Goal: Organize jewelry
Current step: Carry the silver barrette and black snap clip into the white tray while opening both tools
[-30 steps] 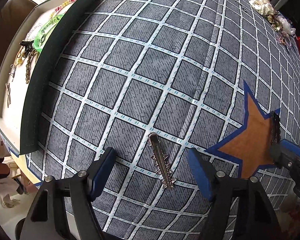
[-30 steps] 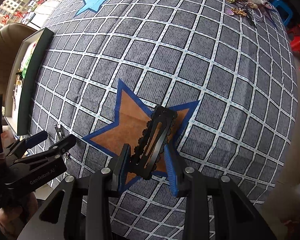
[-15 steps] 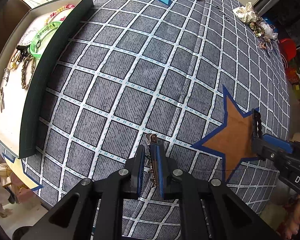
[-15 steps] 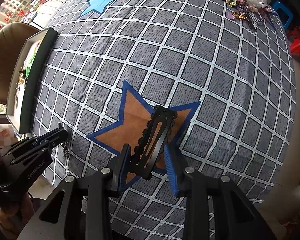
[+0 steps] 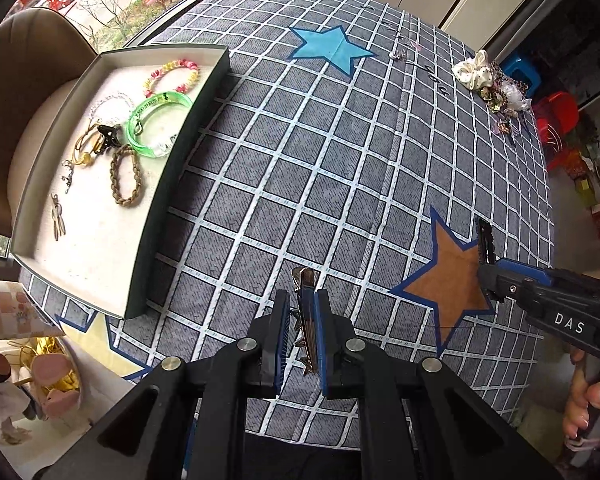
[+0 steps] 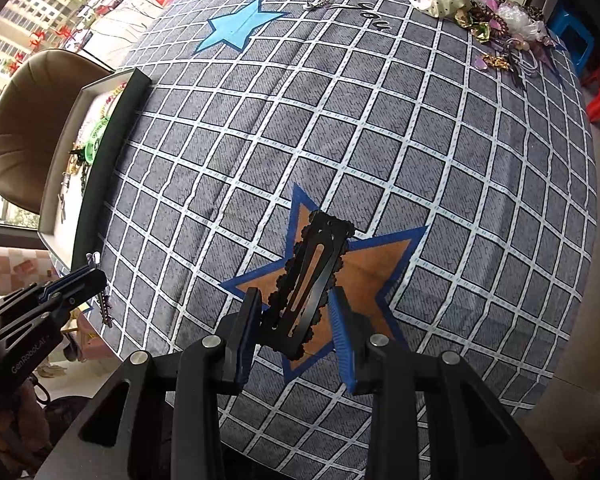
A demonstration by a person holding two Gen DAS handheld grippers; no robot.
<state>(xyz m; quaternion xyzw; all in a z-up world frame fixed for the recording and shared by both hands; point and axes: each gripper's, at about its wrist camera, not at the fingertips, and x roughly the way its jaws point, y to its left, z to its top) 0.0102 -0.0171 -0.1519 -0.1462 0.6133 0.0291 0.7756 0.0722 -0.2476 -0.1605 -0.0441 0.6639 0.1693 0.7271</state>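
My left gripper (image 5: 302, 308) is shut on a silver toothed hair clip (image 5: 306, 280), held above the checked tablecloth; the clip's tip sticks out past the blue pads. My right gripper (image 6: 296, 312) is shut on a black scalloped hair clip (image 6: 314, 272), lifted over the brown star (image 6: 364, 264). From the left wrist view the right gripper (image 5: 485, 256) shows at the right edge with the black clip (image 5: 483, 236). From the right wrist view the left gripper (image 6: 88, 276) is at the lower left with the silver clip (image 6: 105, 308) hanging from it.
An open box (image 5: 168, 184) at the left holds bracelets, a green bangle (image 5: 160, 124) and other pieces. A heap of jewelry and a white scrunchie (image 5: 474, 70) lies at the far right. A light blue star (image 5: 332, 48) marks the far cloth. A brown chair (image 6: 32, 128) stands behind the box.
The left gripper closed on the silver clip and lifted it off the cloth. The right gripper, still holding the black clip, rose a little. More of the box and the room shows now.
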